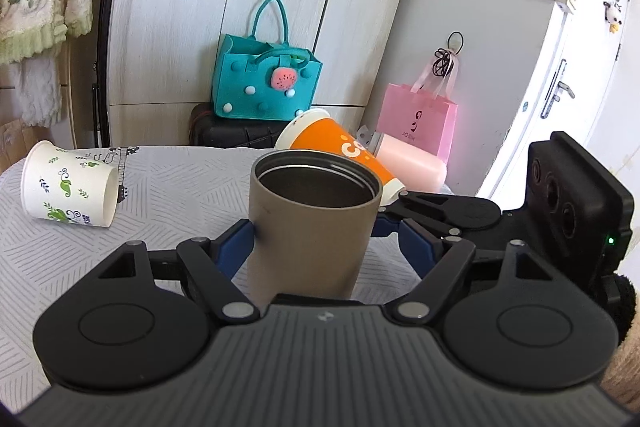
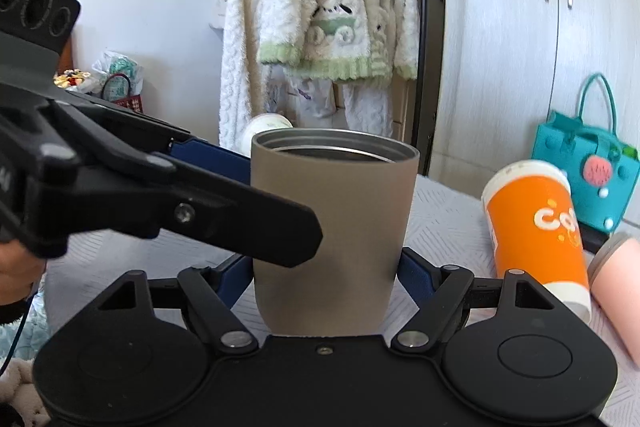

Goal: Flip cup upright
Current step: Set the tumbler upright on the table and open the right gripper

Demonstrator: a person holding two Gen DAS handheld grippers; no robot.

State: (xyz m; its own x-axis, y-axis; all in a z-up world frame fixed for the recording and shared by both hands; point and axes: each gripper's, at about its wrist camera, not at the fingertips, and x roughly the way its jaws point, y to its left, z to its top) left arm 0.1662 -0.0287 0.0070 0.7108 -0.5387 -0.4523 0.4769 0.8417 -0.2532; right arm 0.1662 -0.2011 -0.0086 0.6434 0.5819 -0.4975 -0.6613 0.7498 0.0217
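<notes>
A tan metal cup [image 1: 310, 227] stands upright, mouth up, on the patterned tablecloth [image 1: 168, 183]. My left gripper [image 1: 316, 239] has its blue pads against both sides of the cup. My right gripper [image 2: 326, 267] also closes on the same cup [image 2: 332, 211] from another side. In the right wrist view the left gripper's black body [image 2: 168, 203] reaches in from the left and touches the cup. In the left wrist view the right gripper's body [image 1: 480, 215] comes in from the right.
A white paper cup with green prints [image 1: 68, 185] lies on its side at the left. An orange paper cup [image 1: 340, 151] lies tilted behind the metal cup, next to a pink cup [image 1: 416, 163]. A teal bag [image 1: 264, 83] and pink bag [image 1: 420, 123] stand beyond the table.
</notes>
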